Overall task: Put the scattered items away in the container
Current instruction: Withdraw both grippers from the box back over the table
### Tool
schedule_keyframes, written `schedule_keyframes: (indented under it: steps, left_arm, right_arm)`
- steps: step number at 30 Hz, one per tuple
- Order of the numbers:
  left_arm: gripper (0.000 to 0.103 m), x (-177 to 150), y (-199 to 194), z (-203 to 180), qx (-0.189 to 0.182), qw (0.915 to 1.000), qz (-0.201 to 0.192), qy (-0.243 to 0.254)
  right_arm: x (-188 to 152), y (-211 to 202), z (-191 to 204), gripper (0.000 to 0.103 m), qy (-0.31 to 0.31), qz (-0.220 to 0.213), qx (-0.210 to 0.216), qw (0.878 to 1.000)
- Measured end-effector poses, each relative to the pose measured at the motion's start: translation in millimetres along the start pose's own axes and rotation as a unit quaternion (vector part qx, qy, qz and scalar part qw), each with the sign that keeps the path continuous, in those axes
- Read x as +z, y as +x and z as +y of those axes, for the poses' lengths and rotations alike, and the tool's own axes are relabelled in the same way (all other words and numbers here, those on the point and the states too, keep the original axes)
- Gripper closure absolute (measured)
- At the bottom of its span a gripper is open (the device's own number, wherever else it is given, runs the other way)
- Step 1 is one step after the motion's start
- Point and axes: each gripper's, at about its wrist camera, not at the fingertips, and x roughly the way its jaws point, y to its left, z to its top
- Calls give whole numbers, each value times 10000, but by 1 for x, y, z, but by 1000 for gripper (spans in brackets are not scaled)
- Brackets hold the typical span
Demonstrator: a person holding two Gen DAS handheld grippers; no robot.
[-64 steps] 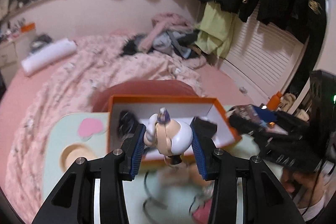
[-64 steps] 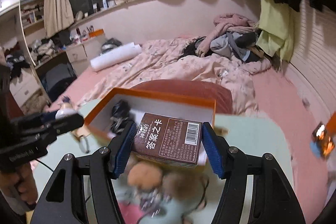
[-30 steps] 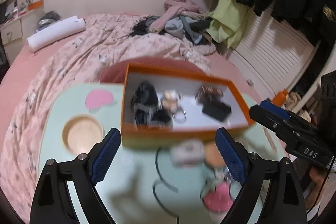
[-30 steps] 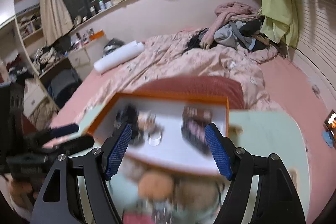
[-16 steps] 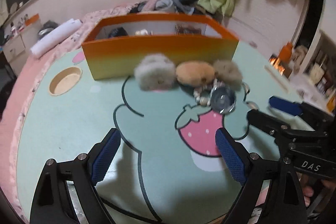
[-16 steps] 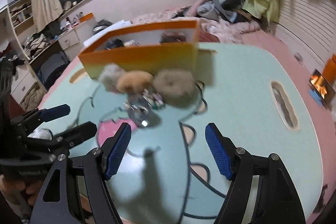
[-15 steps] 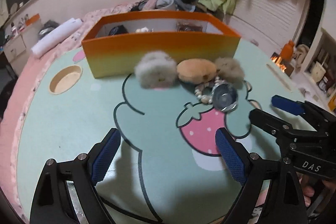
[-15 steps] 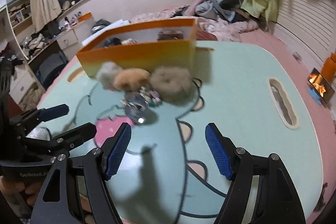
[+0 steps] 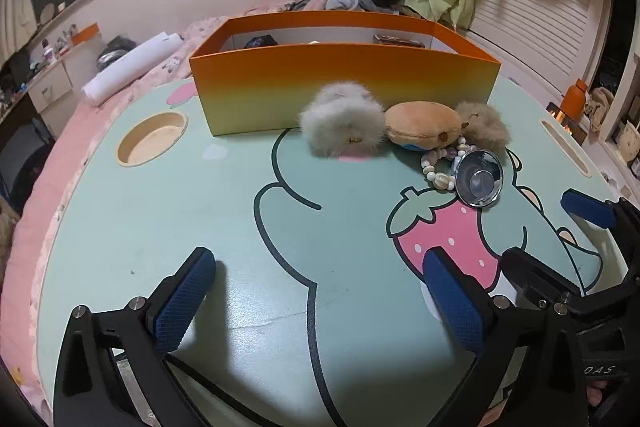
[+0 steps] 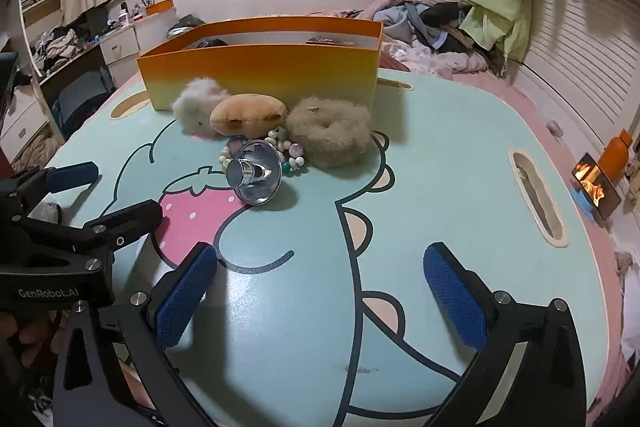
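An orange box [image 9: 344, 91] stands at the far side of the mint table [image 9: 180, 227], with a few items inside. In front of it lie a grey fluffy scrunchie [image 9: 340, 127], a tan plush bun [image 9: 424, 125], a beige scrunchie [image 9: 482, 127], a bead bracelet [image 9: 436, 167] and a shiny metal cup [image 9: 478, 179]. They also show in the right wrist view: box [image 10: 260, 71], cup [image 10: 254, 177], beige scrunchie [image 10: 328, 135]. My left gripper [image 9: 320, 301] and right gripper [image 10: 320, 297] are both open and empty, low over the near table, well short of the items.
A round cup hollow [image 9: 152, 139] is at the table's left, a slot handle [image 10: 536, 199] at its right. A pink bed with clothes [image 10: 432, 11] lies behind the table. An orange bottle [image 10: 616, 151] stands at the far right.
Both grippers had held a figure and a brown carton over the box, opened and dropped them in, then pulled back and down to the near table edge.
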Motion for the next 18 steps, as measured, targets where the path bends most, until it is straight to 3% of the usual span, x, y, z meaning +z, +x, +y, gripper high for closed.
schedule_keyframes:
  steps: [18]
  left_arm:
    - [0,3,0,-3,28,10000,-2,6]
  right_arm:
    - [0,-2,2,0,-16,-83,12,10000]
